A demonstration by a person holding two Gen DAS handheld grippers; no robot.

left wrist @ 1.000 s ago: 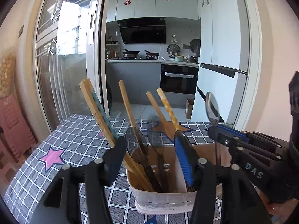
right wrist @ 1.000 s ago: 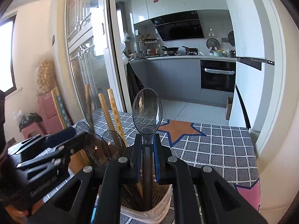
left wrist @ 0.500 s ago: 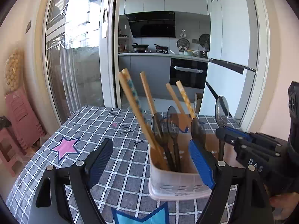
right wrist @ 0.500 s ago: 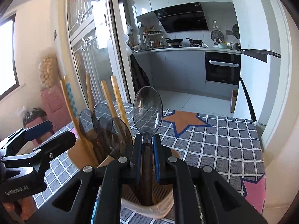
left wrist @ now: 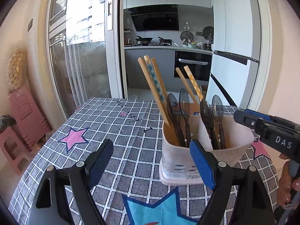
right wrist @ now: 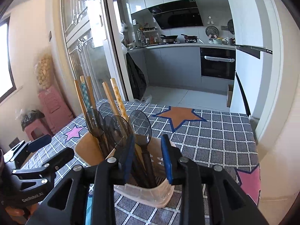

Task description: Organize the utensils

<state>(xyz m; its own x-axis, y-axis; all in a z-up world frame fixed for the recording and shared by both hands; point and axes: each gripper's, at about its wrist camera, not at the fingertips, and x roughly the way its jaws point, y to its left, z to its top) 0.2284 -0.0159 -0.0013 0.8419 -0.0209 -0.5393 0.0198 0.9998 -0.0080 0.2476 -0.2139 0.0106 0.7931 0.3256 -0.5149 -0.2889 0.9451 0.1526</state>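
Left gripper [left wrist: 150, 161]: angled down, jaws wide, empty.
Right gripper [right wrist: 148, 159]: jaws opening around spoon [right wrist: 140, 125].
Holder [left wrist: 180, 161]: spoons, chopsticks [left wrist: 155, 86] upright.

A home dining corner opening onto a kitchen: range hood [left wrist: 155, 17], stove with pans [left wrist: 152, 41], built-in oven [left wrist: 193, 65], white fridge [left wrist: 236, 60], checked tabletop [left wrist: 116, 131].

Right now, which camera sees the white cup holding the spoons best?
The left wrist view: the utensil holder stands whole beside the open left gripper. In the right wrist view the right gripper, jaws opening, covers most of it.
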